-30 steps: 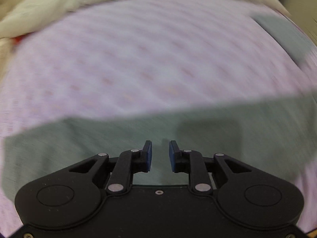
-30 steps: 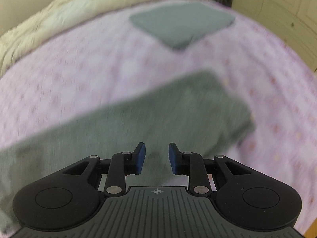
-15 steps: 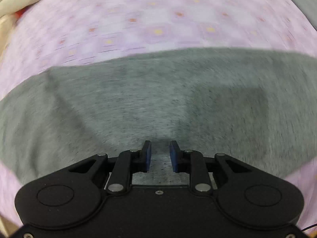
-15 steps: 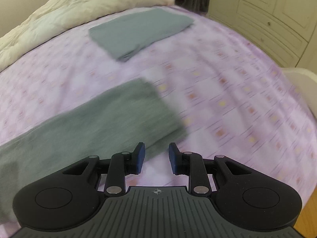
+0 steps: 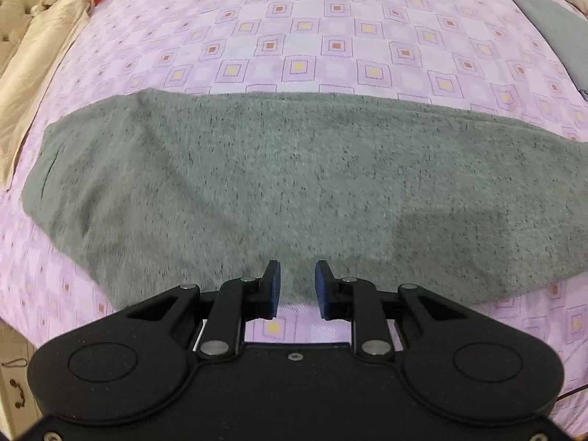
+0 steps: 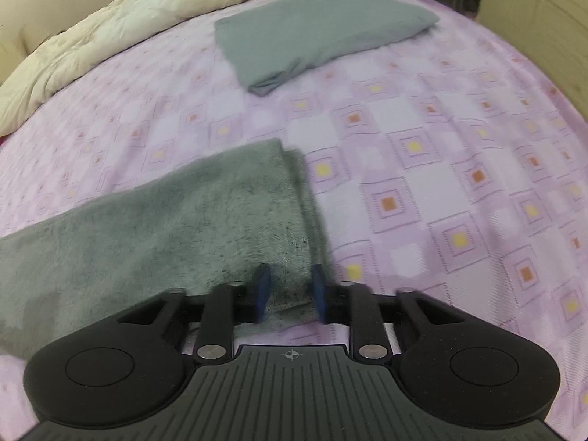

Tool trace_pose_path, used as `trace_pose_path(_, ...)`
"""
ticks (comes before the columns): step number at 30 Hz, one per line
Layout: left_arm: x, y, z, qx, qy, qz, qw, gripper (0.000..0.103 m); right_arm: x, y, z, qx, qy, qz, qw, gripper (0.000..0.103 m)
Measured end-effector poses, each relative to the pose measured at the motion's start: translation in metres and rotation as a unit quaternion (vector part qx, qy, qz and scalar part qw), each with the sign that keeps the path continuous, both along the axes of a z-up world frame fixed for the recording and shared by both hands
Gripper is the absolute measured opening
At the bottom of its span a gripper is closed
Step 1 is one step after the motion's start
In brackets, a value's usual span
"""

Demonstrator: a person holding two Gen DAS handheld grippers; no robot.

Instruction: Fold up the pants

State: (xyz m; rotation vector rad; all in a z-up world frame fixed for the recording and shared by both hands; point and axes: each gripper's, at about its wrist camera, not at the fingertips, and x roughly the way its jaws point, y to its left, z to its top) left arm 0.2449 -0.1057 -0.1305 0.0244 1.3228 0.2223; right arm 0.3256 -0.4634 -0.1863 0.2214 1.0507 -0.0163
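Grey knit pants (image 5: 294, 183) lie flat and stretched across the purple checked bedsheet (image 5: 330, 36). In the left wrist view my left gripper (image 5: 297, 272) hovers open over the pants' near edge, with nothing pinched between its blue pads. In the right wrist view the leg end of the pants (image 6: 183, 220) shows doubled layers. My right gripper (image 6: 288, 275) is at the near corner of that end. Its jaws are closing with the corner of the cloth between them, and a gap still shows on each side.
A folded grey garment (image 6: 316, 33) lies farther back on the bed, also seen in the left view (image 5: 558, 25). A cream duvet (image 6: 110, 18) is bunched along the far side. A tufted headboard (image 5: 11, 29) and wooden furniture (image 6: 551, 0) border the bed.
The left gripper has slid back to the pants' near edge. The right gripper has travelled along the leg to its end, and the corner now lies between its fingers.
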Motion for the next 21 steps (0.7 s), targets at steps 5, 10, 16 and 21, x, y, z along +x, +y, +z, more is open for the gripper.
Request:
trace_pose_path(5, -0.007, -0.011, 0.005, 0.006, -0.003, 0.008, 0.9999, 0.032, -0.011, 0.004, 0.055, 0.002, -0.037, 0.018, 0.999, 0.003)
trace_pose_path(10, -0.007, -0.022, 0.000, -0.001, 0.005, 0.005, 1.0000, 0.032, -0.009, -0.004, 0.023, -0.046, 0.030, 0.057, 0.997, 0.005)
trace_pose_path(16, -0.007, -0.029, 0.008, 0.003, -0.007, -0.004, 1.0000, 0.032, 0.002, 0.007, 0.054, -0.030, -0.082, 0.114, 0.990, 0.036)
trace_pose_path(21, -0.006, -0.025, 0.008, 0.006, -0.004, 0.014, 0.9999, 0.032, 0.049, 0.019, 0.039, -0.064, -0.072, 0.174, 0.980, 0.036)
